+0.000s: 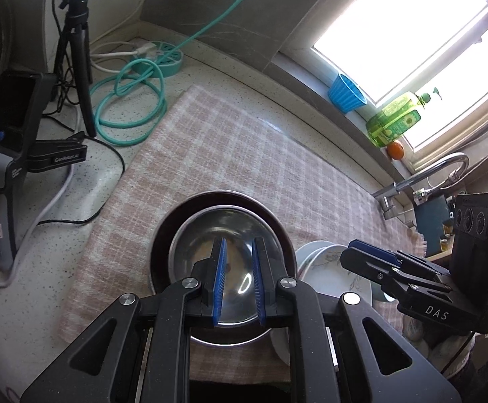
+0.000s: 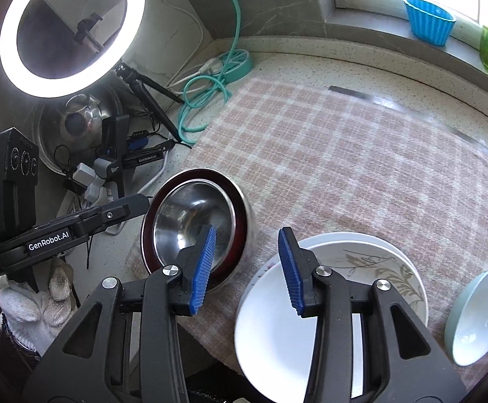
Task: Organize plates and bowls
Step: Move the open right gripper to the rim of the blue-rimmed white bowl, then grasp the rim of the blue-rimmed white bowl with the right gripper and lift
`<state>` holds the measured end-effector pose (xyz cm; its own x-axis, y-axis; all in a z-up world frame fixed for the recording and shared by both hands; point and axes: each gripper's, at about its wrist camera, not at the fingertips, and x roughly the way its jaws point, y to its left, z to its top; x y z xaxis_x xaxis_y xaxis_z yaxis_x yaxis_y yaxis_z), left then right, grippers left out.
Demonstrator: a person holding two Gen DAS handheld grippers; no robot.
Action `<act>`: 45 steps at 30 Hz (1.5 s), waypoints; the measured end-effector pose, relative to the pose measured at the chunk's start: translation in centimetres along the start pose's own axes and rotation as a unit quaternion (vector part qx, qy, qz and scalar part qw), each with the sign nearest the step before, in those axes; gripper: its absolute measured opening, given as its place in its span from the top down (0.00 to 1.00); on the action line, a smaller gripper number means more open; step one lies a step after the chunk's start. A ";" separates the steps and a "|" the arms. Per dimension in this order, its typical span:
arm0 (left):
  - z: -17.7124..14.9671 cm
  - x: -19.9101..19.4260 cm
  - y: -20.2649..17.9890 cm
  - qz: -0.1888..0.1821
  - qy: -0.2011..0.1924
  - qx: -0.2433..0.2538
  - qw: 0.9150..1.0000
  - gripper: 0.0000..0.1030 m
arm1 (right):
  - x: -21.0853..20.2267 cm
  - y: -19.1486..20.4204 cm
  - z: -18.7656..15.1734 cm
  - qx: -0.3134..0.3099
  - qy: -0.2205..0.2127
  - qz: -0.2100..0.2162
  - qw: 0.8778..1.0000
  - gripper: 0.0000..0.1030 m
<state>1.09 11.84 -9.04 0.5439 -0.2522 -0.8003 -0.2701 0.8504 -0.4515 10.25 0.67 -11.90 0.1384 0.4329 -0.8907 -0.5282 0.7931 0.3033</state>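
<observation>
A steel bowl [image 1: 224, 235] sits nested in a dark red bowl [image 1: 163, 235] on the checked cloth [image 1: 230, 147]. My left gripper [image 1: 239, 245] hovers over the steel bowl with its blue pads a narrow gap apart, holding nothing. To its right lies a stack of white plates [image 1: 324, 268], the top one with a leaf pattern. In the right wrist view my right gripper [image 2: 247, 238] is open and empty between the nested bowls [image 2: 190, 215] and the plate stack [image 2: 361, 268]. A pale green bowl [image 2: 479, 315] lies tilted at the right edge.
A ring light [image 2: 71, 30] on a tripod, a teal hose [image 1: 126, 114] and cables stand at the back left. A blue cup [image 1: 346, 94], a green soap bottle [image 1: 395, 121] and a faucet [image 1: 428, 174] line the window side.
</observation>
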 end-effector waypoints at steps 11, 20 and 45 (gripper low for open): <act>-0.1 3.1 -6.8 -0.057 0.031 0.059 0.996 0.88 | -8.1 -8.1 -3.0 0.082 -0.074 -0.066 0.992 0.58; -1.2 7.3 -13.4 -0.097 0.080 0.117 0.985 0.88 | -13.0 -16.4 -7.6 0.183 -0.110 -0.132 0.968 0.54; -4.3 18.7 -24.5 -0.104 0.202 0.191 0.955 0.88 | -11.6 -27.8 -14.9 0.342 -0.081 -0.104 0.930 0.55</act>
<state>14.47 -15.72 -14.60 0.1817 -0.5268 -0.8303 0.1617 0.8489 -0.5032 10.85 -32.84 -15.04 0.3310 0.2550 -0.9085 0.1734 0.9300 0.3242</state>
